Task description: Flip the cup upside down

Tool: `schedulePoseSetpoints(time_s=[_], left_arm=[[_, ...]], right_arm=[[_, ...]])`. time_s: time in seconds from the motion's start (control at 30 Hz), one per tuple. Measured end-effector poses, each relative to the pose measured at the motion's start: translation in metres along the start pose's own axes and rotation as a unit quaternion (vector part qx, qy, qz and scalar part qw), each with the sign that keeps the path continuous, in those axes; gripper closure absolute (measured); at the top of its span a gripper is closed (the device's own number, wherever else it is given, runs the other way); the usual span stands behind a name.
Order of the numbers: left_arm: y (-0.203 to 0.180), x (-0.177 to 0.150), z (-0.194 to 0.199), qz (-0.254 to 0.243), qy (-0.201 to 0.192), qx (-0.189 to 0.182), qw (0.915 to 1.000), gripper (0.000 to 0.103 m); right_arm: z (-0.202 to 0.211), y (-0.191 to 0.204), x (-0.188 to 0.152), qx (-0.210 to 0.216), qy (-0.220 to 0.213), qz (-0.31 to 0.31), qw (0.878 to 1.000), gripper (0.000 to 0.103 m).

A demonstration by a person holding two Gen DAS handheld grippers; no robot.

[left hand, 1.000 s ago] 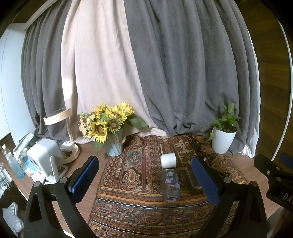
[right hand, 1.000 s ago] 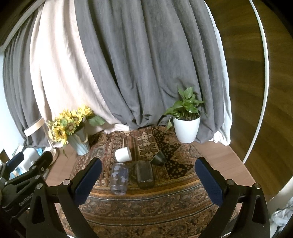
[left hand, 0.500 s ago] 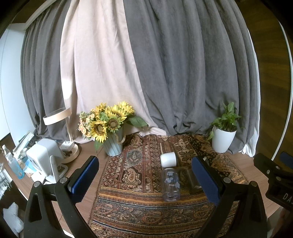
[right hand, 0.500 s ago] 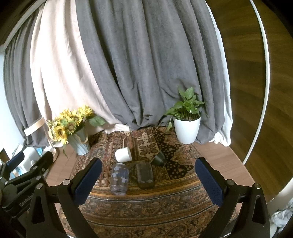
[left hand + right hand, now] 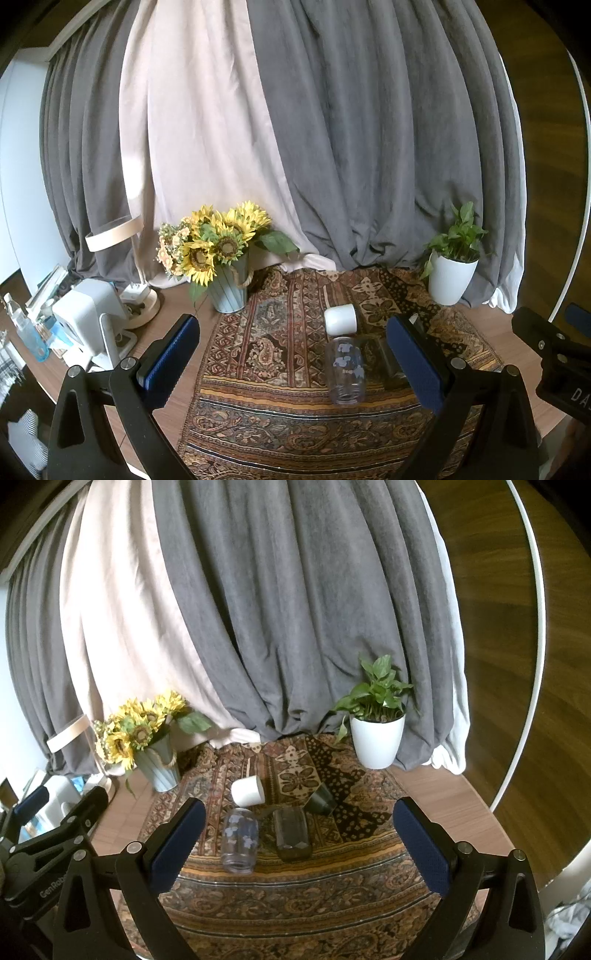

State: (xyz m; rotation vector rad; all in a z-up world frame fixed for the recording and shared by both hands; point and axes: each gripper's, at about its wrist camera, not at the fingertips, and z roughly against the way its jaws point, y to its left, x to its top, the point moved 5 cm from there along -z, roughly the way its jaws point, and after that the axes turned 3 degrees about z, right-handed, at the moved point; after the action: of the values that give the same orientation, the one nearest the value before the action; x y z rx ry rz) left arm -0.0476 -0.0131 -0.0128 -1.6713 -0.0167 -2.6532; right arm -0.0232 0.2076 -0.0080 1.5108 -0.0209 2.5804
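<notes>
Several cups lie on their sides on a patterned rug (image 5: pixel 295 893). A clear glass with blue flowers (image 5: pixel 240 840) (image 5: pixel 345 369) lies nearest. A dark smoky glass (image 5: pixel 291 834) (image 5: pixel 380 356) lies to its right. A white cup (image 5: pixel 248 790) (image 5: pixel 340 319) lies behind them, and a small dark cup (image 5: pixel 320 799) lies at the right. My left gripper (image 5: pixel 295 365) is open and empty, held back from the cups. My right gripper (image 5: pixel 295 845) is open and empty, also short of them.
A sunflower vase (image 5: pixel 227 284) stands at the rug's back left and a potted plant in a white pot (image 5: pixel 376 738) at the back right. A lamp (image 5: pixel 122 258), a white device (image 5: pixel 92 321) and bottles sit at the left. Curtains hang behind.
Both views have shifted very slightly; the cups lie where they were and both grippers stay open.
</notes>
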Motion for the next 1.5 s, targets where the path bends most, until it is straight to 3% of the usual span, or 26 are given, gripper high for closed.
schedulePoseSetpoints(time_s=[0.33, 0.5, 0.97, 1.5], left_arm=[[-0.001, -0.009, -0.020, -0.006, 0.022, 0.005, 0.9997, 0.000], [-0.005, -0.024, -0.045, -0.017, 0.056, 0.013, 0.9982, 0.000], [-0.012, -0.071, -0.130, -0.027, 0.143, 0.050, 0.9881, 0.000], [-0.026, -0.102, -0.208, -0.037, 0.181, 0.065, 0.9806, 0.000]], right_arm=[[-0.019, 0.002, -0.006, 0.000, 0.017, 0.001, 1.000, 0.001], [-0.042, 0.002, -0.016, -0.001, 0.042, 0.007, 0.999, 0.001], [-0.152, 0.007, -0.060, 0.016, 0.150, 0.024, 0.988, 0.001], [-0.273, 0.003, -0.105, 0.015, 0.236, 0.028, 0.971, 0.002]])
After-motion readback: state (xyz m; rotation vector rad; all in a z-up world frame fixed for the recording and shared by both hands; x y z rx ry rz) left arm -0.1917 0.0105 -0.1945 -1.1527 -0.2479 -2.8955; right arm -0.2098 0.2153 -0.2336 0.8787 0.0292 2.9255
